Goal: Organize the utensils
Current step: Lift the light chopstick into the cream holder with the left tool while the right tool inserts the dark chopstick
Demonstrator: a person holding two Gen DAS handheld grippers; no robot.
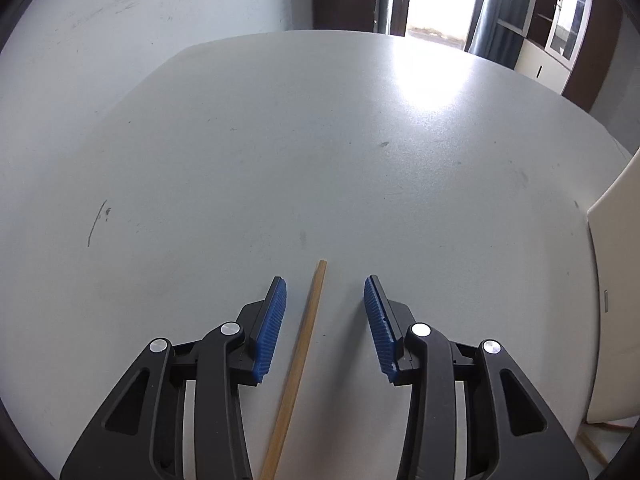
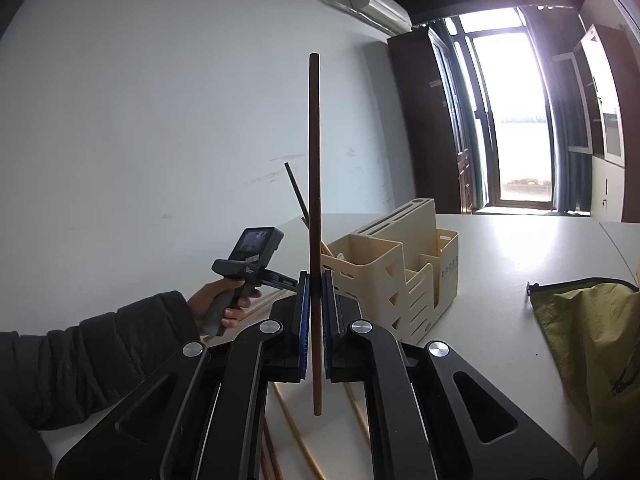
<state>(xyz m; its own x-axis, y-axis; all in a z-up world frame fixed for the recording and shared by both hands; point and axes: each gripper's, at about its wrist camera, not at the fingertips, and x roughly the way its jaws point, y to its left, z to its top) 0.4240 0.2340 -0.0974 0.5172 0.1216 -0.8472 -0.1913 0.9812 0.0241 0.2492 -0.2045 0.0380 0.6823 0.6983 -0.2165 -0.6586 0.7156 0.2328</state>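
Note:
In the left wrist view my left gripper (image 1: 325, 282) is open just above the white table (image 1: 320, 140). A light wooden chopstick (image 1: 304, 340) lies on the table between its blue pads (image 1: 272, 324), touching neither. In the right wrist view my right gripper (image 2: 316, 276) is shut on a dark brown chopstick (image 2: 315, 140), held upright. Just behind it stands a cream utensil organizer (image 2: 400, 272). Another dark chopstick (image 2: 296, 194) leans out of its left compartment.
A sleeved hand (image 2: 224, 300) holds the left gripper's handle to the left of the organizer. Light wooden chopsticks (image 2: 296, 432) lie on the table under my right gripper. An olive-green bag (image 2: 592, 320) sits at the right. A cream panel (image 1: 616, 300) stands at the table's right edge.

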